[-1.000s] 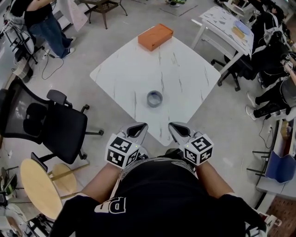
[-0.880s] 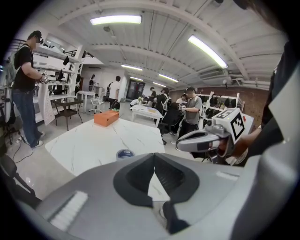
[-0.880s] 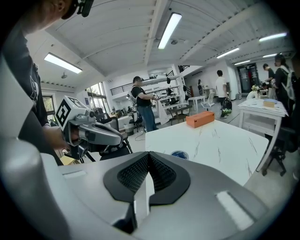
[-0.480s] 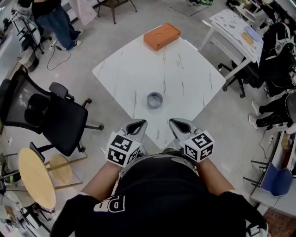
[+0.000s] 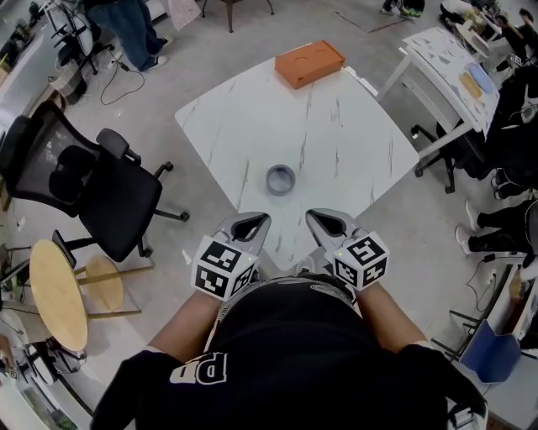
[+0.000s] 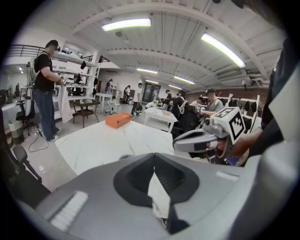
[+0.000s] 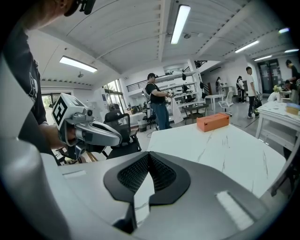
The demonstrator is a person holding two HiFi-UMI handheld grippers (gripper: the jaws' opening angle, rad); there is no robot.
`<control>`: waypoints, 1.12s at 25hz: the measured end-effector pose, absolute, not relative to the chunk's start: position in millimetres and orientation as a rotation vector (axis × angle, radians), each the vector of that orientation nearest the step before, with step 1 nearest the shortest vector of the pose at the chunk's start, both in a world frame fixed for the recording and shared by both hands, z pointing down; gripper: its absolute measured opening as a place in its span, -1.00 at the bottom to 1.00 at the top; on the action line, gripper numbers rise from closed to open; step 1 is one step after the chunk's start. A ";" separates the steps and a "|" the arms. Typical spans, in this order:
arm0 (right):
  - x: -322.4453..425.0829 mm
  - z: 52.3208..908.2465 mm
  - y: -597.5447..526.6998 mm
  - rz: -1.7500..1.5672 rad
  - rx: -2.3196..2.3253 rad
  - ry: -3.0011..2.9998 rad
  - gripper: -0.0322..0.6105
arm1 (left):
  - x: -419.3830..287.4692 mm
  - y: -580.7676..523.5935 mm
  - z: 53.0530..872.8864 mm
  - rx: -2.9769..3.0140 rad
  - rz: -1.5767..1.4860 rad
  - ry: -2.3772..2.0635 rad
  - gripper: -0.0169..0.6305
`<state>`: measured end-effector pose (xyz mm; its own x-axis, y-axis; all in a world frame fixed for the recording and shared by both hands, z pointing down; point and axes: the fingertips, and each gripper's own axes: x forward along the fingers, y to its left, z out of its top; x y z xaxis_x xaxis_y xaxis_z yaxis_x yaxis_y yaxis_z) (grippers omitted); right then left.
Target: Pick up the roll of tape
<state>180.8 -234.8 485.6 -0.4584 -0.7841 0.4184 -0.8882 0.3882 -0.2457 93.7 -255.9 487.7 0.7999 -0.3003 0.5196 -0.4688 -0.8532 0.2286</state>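
Observation:
The grey roll of tape point(image 5: 281, 179) lies flat on the white marble-pattern table point(image 5: 336, 126), near its front corner. My left gripper point(image 5: 259, 221) and right gripper point(image 5: 316, 217) hang side by side just short of that corner, both shut with nothing held. The tape sits ahead of them, roughly between the two. In the left gripper view the shut jaws point(image 6: 153, 154) hide most of the tape point(image 6: 125, 157), and the right gripper point(image 6: 201, 138) shows beside them. In the right gripper view the tape is hidden behind the shut jaws point(image 7: 148, 153).
An orange box point(image 5: 309, 64) rests at the table's far corner. A black office chair point(image 5: 92, 189) and a round wooden stool point(image 5: 59, 294) stand to the left. A white desk point(image 5: 454, 67) with seated people is at the right. A person point(image 5: 134, 25) stands at the far left.
The head view has drifted, so the table and tape sit slightly further right in frame. Both grippers stay shut in about the same spot near the table's front corner.

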 end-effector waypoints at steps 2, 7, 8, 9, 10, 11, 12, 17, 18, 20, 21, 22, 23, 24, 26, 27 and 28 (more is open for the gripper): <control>183.6 486.3 -235.6 0.645 1.474 -2.421 -0.90 | 96.2 -255.2 487.7 2.639 0.683 -0.597 -0.76; 186.2 483.4 -237.9 0.640 1.459 -2.442 -0.90 | 99.5 -255.5 484.1 2.640 0.684 -0.620 -0.76; 186.6 483.0 -237.7 0.641 1.458 -2.443 -0.90 | 100.4 -254.9 483.5 2.640 0.685 -0.619 -0.76; 186.8 482.8 -237.4 0.643 1.458 -2.443 -0.90 | 101.0 -254.1 483.1 2.641 0.686 -0.617 -0.77; 186.7 482.9 -236.9 0.645 1.459 -2.443 -0.90 | 101.2 -253.3 482.7 2.642 0.687 -0.616 -0.76; 186.6 483.0 -236.4 0.647 1.458 -2.443 -0.90 | 101.1 -252.8 482.3 2.643 0.688 -0.616 -0.76; 186.4 483.2 -236.0 0.648 1.457 -2.443 -0.90 | 100.8 -252.6 482.1 2.643 0.688 -0.617 -0.77; 184.6 483.5 -237.4 0.644 1.469 -2.439 -0.90 | 97.6 -254.0 482.6 2.644 0.694 -0.616 -0.76; 184.4 483.2 -238.0 0.643 1.472 -2.441 -0.90 | 97.7 -254.1 482.6 2.645 0.695 -0.614 -0.77; 182.3 481.9 -237.6 0.641 1.463 -2.457 -0.90 | 98.2 -253.4 482.8 2.645 0.698 -0.609 -0.76; 180.3 481.1 -237.1 0.639 1.455 -2.466 -0.83 | 98.1 -253.0 483.1 2.645 0.700 -0.606 -0.76; 178.3 480.2 -236.9 0.636 1.449 -2.471 -0.75 | 97.6 -252.8 483.2 2.645 0.702 -0.604 -0.76; 176.6 479.5 -237.0 0.632 1.446 -2.473 -0.73 | 97.0 -253.0 483.1 2.645 0.703 -0.601 -0.76; 175.4 479.1 -237.2 0.628 1.446 -2.473 -0.73 | 96.6 -253.1 483.1 2.646 0.705 -0.599 -0.76; 174.8 479.1 -237.0 0.624 1.448 -2.469 -0.73 | 96.7 -252.6 483.4 2.648 0.707 -0.591 -0.76; 175.1 479.4 -236.7 0.623 1.449 -2.466 -0.73 | 96.9 -252.2 483.6 2.649 0.707 -0.588 -0.76; 175.2 480.0 -236.4 0.623 1.451 -2.463 -0.73 | 96.7 -251.8 483.7 2.651 0.705 -0.585 -0.76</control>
<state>175.2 -236.4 480.0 -0.4905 -0.7799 0.3887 -0.8710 0.4241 -0.2481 96.7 -251.8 483.7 0.7926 -0.3002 0.5308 -0.4662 -0.8594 0.2102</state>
